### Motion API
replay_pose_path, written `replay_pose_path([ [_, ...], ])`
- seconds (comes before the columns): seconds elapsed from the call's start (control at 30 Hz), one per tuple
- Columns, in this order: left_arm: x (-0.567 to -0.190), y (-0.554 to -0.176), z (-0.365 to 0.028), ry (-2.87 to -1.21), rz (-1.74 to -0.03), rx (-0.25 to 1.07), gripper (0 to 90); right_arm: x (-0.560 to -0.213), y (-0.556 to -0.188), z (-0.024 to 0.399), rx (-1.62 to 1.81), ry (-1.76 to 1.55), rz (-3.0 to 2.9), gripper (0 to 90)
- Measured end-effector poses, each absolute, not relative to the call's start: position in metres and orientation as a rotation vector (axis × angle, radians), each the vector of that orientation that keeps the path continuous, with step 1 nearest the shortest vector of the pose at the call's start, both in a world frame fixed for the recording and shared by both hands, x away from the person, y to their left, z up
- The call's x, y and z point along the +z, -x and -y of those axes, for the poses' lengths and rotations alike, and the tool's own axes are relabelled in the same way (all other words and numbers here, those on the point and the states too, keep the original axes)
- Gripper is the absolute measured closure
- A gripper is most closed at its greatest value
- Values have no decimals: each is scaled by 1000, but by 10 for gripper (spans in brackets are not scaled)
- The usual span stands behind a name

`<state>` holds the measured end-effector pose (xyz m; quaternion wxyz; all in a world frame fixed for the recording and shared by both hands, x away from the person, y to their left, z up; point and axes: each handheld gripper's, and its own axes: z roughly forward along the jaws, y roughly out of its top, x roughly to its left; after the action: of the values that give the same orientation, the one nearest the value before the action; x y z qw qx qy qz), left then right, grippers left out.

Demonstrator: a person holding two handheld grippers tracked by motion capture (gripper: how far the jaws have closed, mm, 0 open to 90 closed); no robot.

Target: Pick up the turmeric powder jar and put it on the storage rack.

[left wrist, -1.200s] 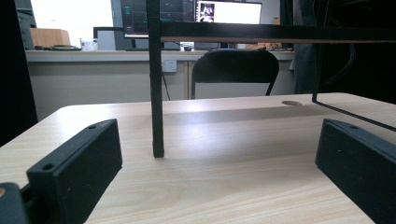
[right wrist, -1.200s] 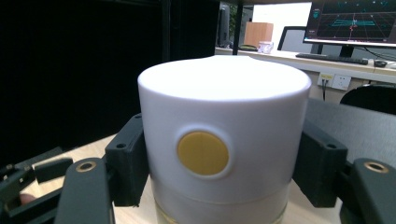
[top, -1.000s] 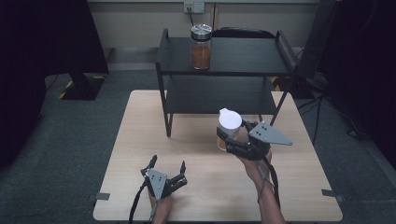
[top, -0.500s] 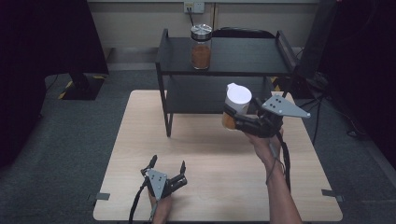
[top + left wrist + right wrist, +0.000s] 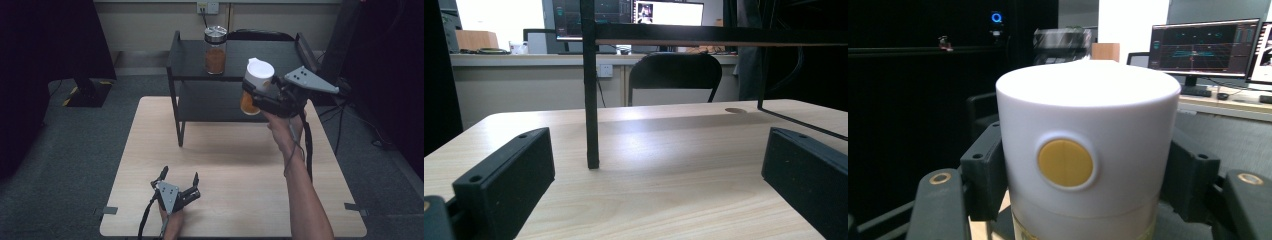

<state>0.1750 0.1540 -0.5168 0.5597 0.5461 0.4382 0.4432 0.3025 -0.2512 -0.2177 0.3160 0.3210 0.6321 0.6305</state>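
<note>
Behind the wooden table (image 5: 235, 165), the right claw (image 5: 255, 95) grips a white-lidded jar (image 5: 256, 85), judged next for the shelf (image 5: 250, 55) just beyond it, while the left claw (image 5: 179, 181) rests open

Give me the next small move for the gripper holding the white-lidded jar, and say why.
Probably carry it forward over the black shelf's top tier, then lower it. The right gripper is shut on the white-lidded jar, held in the air at about top-tier height, and bare space lies right of the metal-lidded jar standing there. The left gripper rests open on the table.

Gripper (image 5: 654, 200) open; shelf leg (image 5: 590, 100) on table (image 5: 664, 175).
</note>
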Motion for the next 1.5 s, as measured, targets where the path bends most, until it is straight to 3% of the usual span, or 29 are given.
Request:
replay_pose_path([
  [0.67, -517, -175, -155, -1291, -1030, 1044, 0, -169, -351, 194, 1495, -989, -1494, 299],
  [1.5, -517, -175, -155, -1290, -1029, 1043, 0, -184, -371, 181, 1493, -990, -1462, 291],
])
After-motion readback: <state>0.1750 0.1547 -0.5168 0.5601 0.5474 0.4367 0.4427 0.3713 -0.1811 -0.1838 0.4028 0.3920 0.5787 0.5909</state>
